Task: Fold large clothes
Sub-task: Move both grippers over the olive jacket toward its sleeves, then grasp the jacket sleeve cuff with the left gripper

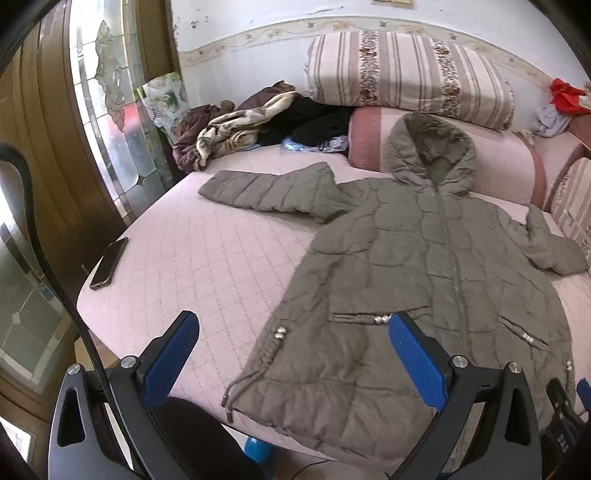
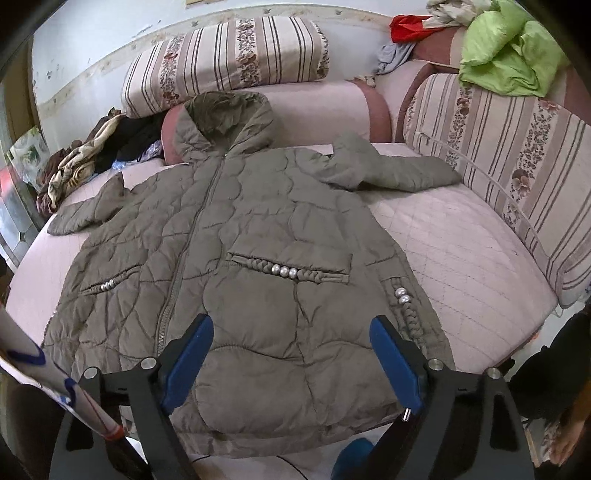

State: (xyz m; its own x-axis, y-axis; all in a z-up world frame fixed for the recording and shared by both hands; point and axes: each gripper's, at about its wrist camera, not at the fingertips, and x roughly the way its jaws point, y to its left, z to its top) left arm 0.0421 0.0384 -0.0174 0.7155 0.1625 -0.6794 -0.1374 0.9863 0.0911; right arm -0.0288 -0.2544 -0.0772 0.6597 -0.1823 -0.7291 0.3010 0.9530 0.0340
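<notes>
Far left in the left wrist view: 1 phone (image 1: 109,263) flat near the bed (image 1: 207,251) edge, well apart from the coat. Behind it, 1 heap of clothes (image 1: 236,125) bunched by the wall, w/ patterned glass panels beside it.

1 olive quilted coat (image 1: 424,266), the task item, lies front-up on the pink quilted bed, zipped, hood (image 1: 432,147) toward the cushions, 2 sleeves out to the sides. 2 braided pockets w/ silver beads (image 2: 283,271); 1 more pair of beads on the side cord by the hem.

Left tool (image 1: 293,326): angled down over the coat's hem corner, blue pads spread wide, nothing pinched; one pad over bare bed, the other over the coat.

Right tool (image 2: 291,332): angled down over the lower front panel, pads (image 2: 397,363) spread wide either side of the fabric, not pressing it.

Right side: 3 striped floral cushions (image 2: 498,155) along back and side, 1 green bundle (image 2: 506,55) plus red cloth (image 2: 406,27) on top. Nothing lies on the coat.
</notes>
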